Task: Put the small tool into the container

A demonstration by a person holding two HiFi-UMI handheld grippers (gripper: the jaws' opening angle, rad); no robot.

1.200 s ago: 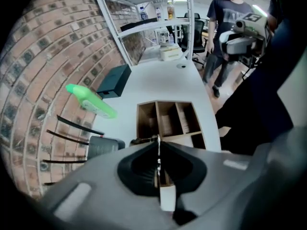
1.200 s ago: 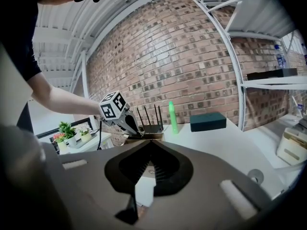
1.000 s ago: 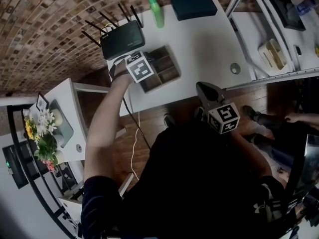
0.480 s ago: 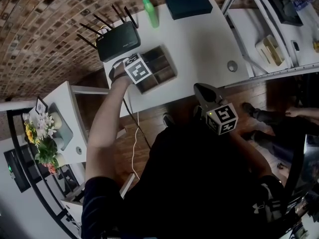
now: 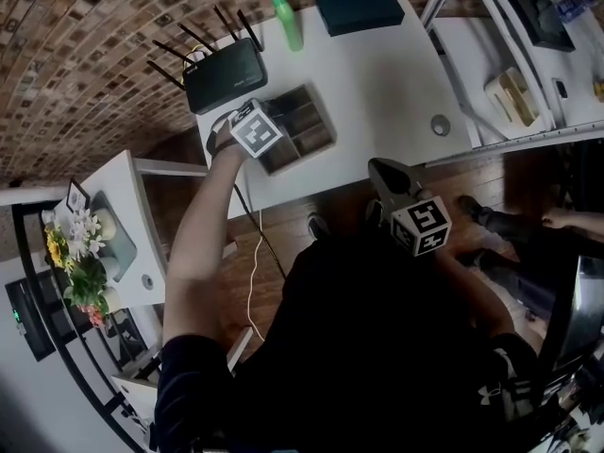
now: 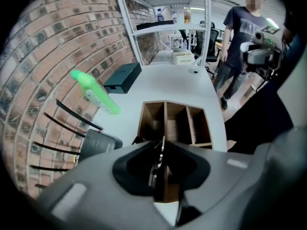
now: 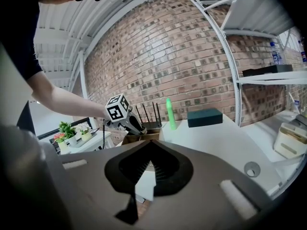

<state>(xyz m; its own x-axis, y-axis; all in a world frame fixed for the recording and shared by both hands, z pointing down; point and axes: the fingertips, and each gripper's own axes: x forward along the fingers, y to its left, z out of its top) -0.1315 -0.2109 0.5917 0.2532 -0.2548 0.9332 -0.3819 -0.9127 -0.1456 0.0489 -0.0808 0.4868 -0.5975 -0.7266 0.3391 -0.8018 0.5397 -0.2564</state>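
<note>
Centrally, a white table (image 5: 396,74) fills the middle of the head view, against a brick wall. A white shelf rack (image 5: 491,55) stands at the table's right end. On the table's far-left part sits a black router (image 5: 225,74) with 4 antennas showing. A dark flat box (image 5: 359,8) lies at the far edge, well apart from the router. Just beside the router is the wooden container (image 5: 300,130), open-topped and split by dividers; 3 slots show in the left gripper view. A green bottle (image 5: 286,22) stands between the router and the box.

The left claw (image 6: 163,143) points steeply down over the container's left end. Its jaws have just been opening and now stand slightly apart. The small tool (image 6: 157,161), a thin metal piece, stands upright between them, above the container's near edge. Whether a pad touches it I cannot tell.

The right claw (image 7: 150,152) hangs off the table's near edge, well apart from the container. Its ribbed pads are a little apart, with nothing between them.
</note>
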